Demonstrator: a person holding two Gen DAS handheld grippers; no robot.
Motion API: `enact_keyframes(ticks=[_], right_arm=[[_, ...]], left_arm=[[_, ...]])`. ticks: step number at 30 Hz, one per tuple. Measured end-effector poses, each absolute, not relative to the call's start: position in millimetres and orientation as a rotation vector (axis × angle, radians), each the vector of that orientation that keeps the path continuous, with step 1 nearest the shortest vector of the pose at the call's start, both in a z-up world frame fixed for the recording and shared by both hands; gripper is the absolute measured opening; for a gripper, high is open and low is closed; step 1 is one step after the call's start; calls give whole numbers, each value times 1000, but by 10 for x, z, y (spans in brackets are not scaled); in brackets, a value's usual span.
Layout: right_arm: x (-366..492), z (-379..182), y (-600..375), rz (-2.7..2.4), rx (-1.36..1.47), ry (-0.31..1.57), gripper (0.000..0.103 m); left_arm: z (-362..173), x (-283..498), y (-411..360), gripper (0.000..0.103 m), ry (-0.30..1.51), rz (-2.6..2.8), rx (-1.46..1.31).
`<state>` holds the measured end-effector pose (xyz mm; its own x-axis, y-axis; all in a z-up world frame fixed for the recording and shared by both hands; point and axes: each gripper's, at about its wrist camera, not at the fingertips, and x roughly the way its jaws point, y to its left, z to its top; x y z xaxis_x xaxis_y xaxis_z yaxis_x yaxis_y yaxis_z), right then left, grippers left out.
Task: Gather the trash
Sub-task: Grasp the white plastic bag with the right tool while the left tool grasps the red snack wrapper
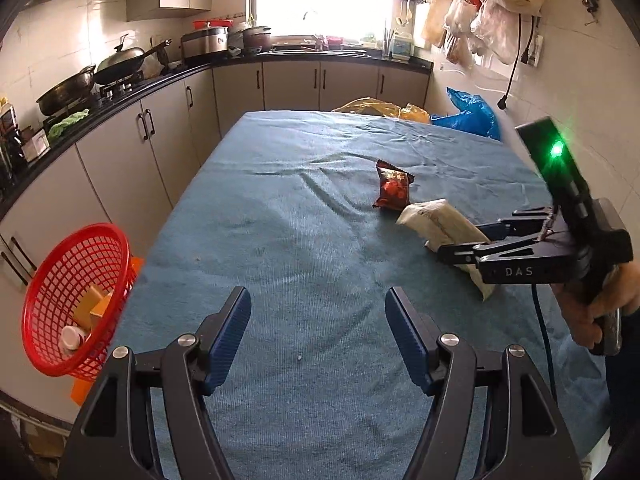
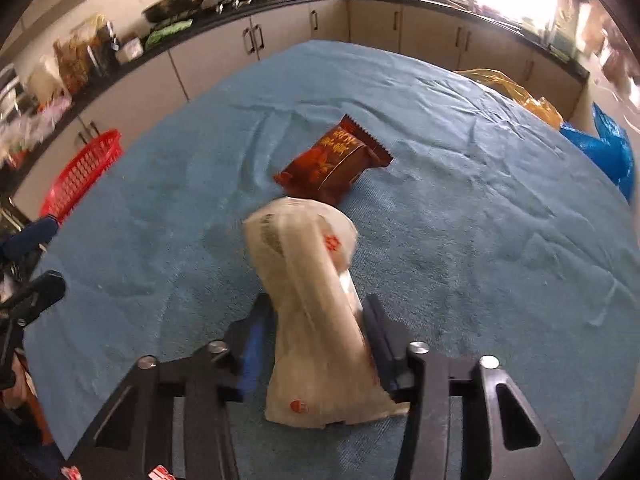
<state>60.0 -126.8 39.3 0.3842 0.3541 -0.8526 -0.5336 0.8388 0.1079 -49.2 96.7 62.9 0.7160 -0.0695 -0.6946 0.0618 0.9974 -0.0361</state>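
Note:
My right gripper [image 2: 316, 312] is shut on a white snack packet [image 2: 308, 280] and holds it just above the blue cloth; it also shows in the left wrist view [image 1: 440, 224], with the right gripper [image 1: 460, 254] at the right. A dark red snack packet [image 1: 394, 190] lies on the cloth just beyond it, also in the right wrist view [image 2: 334, 164]. My left gripper [image 1: 318, 316] is open and empty over the near part of the table. A red basket [image 1: 76, 300] with some trash in it hangs off the table's left edge, also in the right wrist view [image 2: 82, 172].
The table wears a blue cloth [image 1: 280, 240]. Yellow bags [image 1: 380, 108] and a blue bag [image 1: 472, 114] lie past its far edge. Kitchen counters with pans [image 1: 120, 66] run along the left and back. Plastic bags [image 1: 492, 8] hang on the right wall.

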Motion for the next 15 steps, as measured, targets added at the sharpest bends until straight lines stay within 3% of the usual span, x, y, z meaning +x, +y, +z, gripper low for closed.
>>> enact_keyframes(ticks=[15], right_arm=[[593, 872, -2401, 408, 354, 819, 36]], left_arm=[[696, 617, 234, 73, 909, -111, -3]])
